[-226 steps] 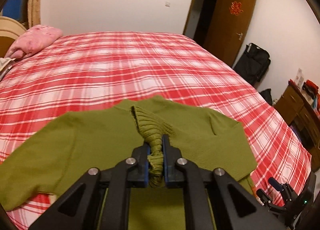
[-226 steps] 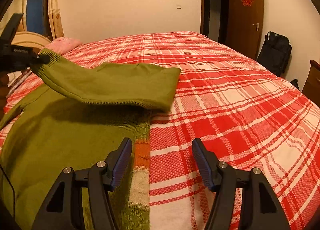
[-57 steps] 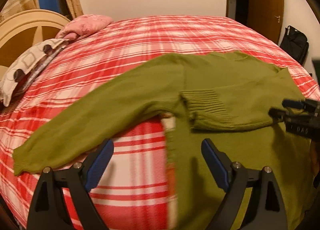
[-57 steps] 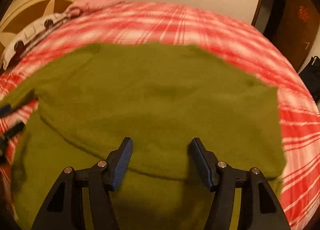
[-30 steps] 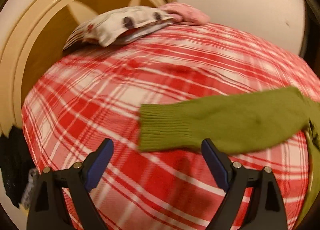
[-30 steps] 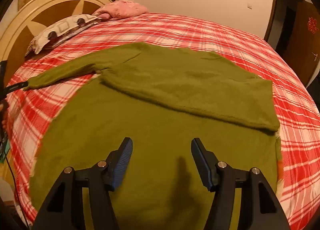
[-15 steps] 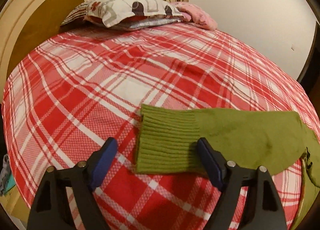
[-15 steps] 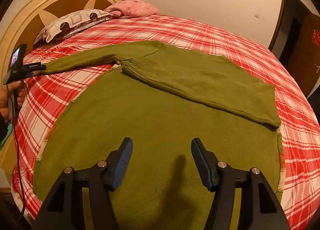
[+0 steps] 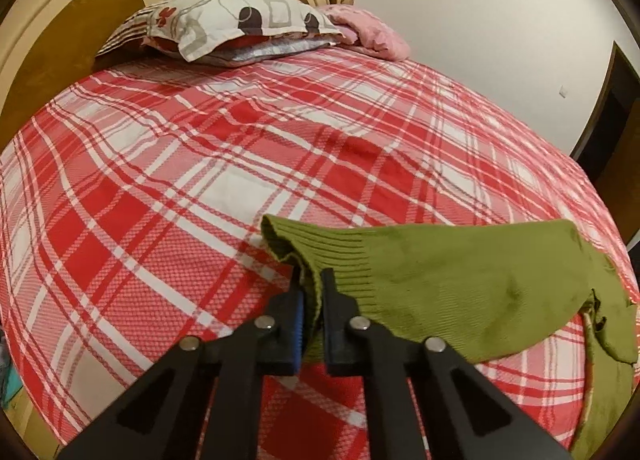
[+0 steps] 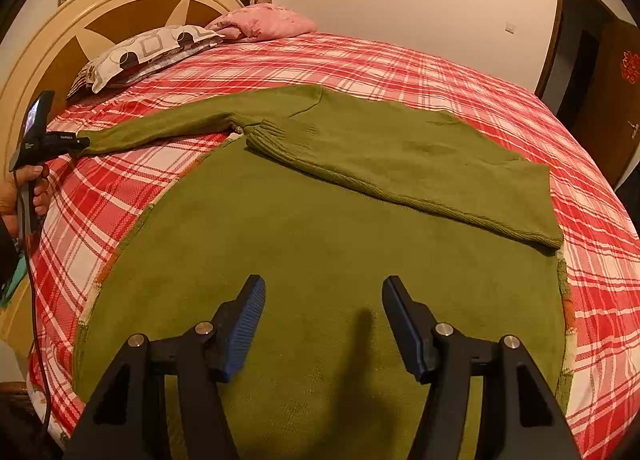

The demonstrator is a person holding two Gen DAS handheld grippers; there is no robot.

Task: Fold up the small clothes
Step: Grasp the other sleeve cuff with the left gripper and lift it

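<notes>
An olive-green knit sweater [image 10: 304,236] lies flat on the red plaid bed, one sleeve [image 10: 400,164] folded across its chest. The other sleeve [image 10: 160,132] stretches out to the left. My left gripper [image 9: 311,280] is shut on the ribbed cuff [image 9: 320,252] of that sleeve, which bunches up between the pads. In the right wrist view the same left gripper [image 10: 82,142] shows at the cuff's end, held by a hand [image 10: 24,188]. My right gripper [image 10: 323,292] hovers open over the sweater's lower body with nothing between its fingers.
The bed [image 9: 200,164] has a rounded wooden headboard [image 10: 120,8] at the far end, with a patterned pillow [image 9: 224,24] and a pink bundle [image 10: 264,22] against it. A dark wooden door [image 10: 616,100] stands at the right. A cable [image 10: 36,300] hangs from the left gripper.
The left gripper's jaws, wide apart around the cuff before, have shut on it and the cuff has bunched up. The right gripper has drifted slightly and stays open.
</notes>
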